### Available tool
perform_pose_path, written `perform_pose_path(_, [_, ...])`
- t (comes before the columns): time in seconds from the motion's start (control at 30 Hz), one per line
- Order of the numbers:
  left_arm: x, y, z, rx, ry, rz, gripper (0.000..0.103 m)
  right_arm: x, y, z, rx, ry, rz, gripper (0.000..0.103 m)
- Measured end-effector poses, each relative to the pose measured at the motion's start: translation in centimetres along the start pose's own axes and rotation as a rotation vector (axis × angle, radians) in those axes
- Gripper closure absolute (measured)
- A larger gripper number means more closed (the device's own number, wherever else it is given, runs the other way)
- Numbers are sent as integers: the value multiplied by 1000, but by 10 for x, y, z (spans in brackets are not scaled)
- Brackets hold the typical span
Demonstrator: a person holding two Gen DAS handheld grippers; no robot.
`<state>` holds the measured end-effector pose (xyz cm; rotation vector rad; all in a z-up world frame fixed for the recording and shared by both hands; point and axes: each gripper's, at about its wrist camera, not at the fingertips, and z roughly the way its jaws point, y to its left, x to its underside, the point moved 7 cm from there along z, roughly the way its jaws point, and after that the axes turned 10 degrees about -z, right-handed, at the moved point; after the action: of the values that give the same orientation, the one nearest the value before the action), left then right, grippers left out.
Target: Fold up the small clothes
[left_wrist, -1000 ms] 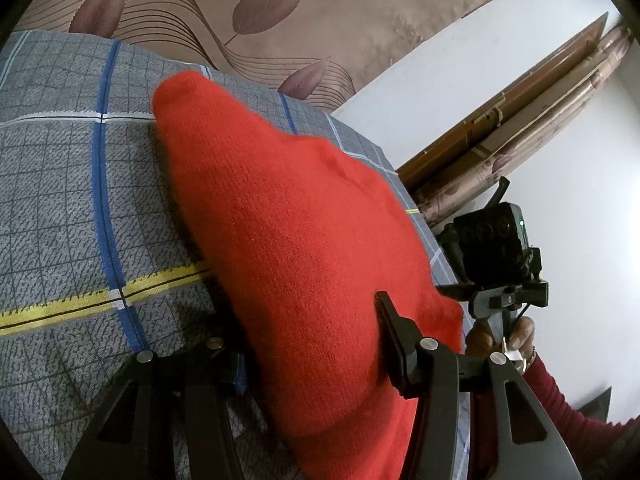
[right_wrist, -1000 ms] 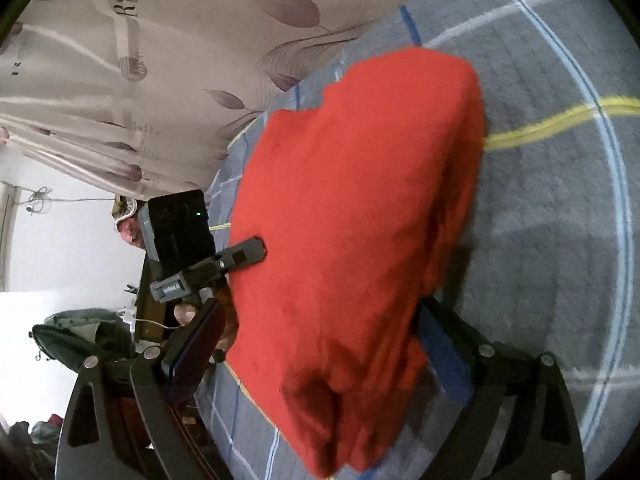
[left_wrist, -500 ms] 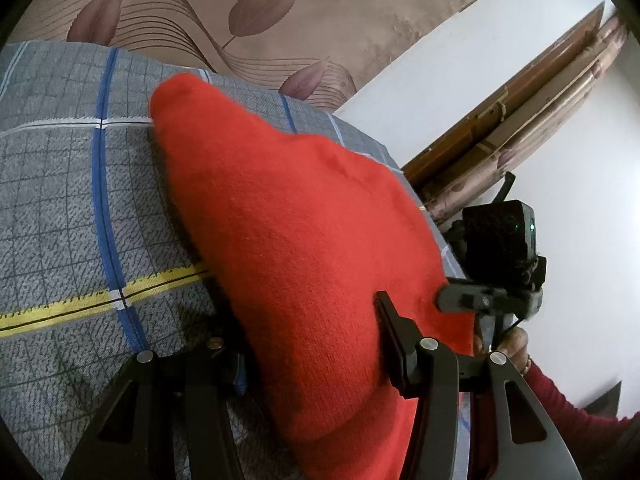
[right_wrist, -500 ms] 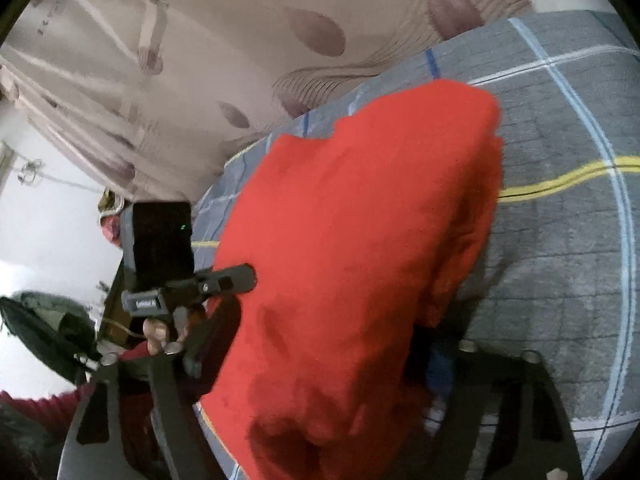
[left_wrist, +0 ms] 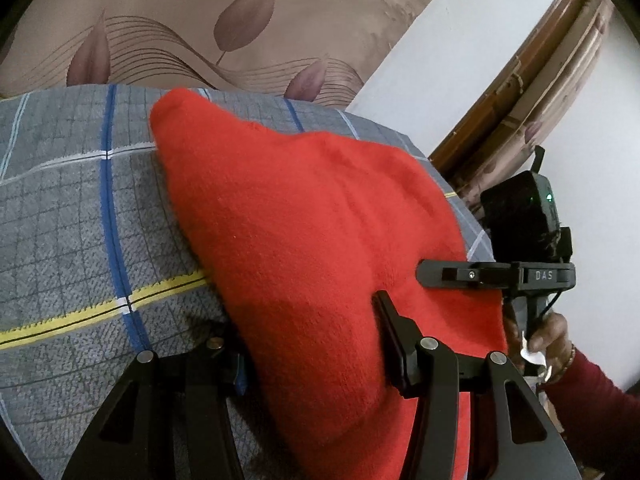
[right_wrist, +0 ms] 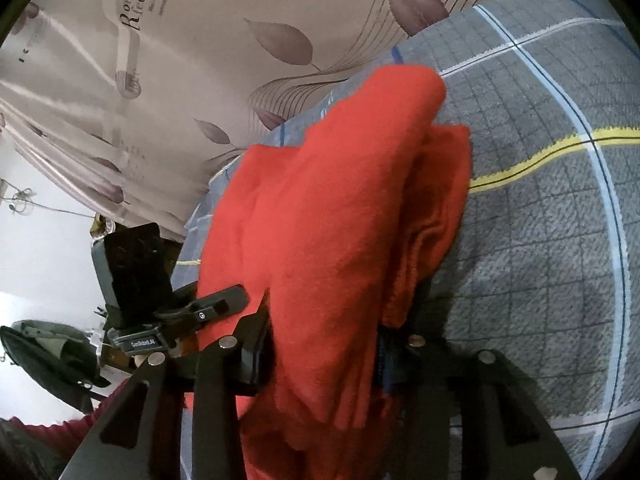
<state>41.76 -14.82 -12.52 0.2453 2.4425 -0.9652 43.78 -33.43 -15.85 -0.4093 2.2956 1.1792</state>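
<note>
One red knitted garment (left_wrist: 320, 248) is lying bunched on a grey checked bedspread (left_wrist: 72, 216) in front of a leaf-printed curtain (left_wrist: 248, 20), with the left gripper (left_wrist: 312, 344) clamping its near edge while the right gripper (right_wrist: 320, 344), jaws just closing, is pinching its folds.

Soft, even daylight fills both views, brightest on the plain white wall (left_wrist: 460, 60) beyond the tool. A dim shadow lies under the fuzzy red knitted garment (left_wrist: 312, 240). Fisheye bending curves the edges; dark corners vignette; the garment nearest the right lens blurs.
</note>
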Motion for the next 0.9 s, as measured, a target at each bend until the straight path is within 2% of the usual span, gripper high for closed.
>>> perform_pose_path(0.3, [1,0,2,-41,-7,22,51,1,7,5,88,-13,-44,68])
perform_pose_path(0.77, [3,-2,4,-92,-16,57,51,0,10,7,121,-16,-75,69])
perform_pose_path(0.83, [2,-5,4,-115,-25,78,55,0,12,9,139,-14,-81,70])
perform_pose_path(0.9, [2,-9,3,-146,-43,109,63,1,12,9,133,-21,-36,73])
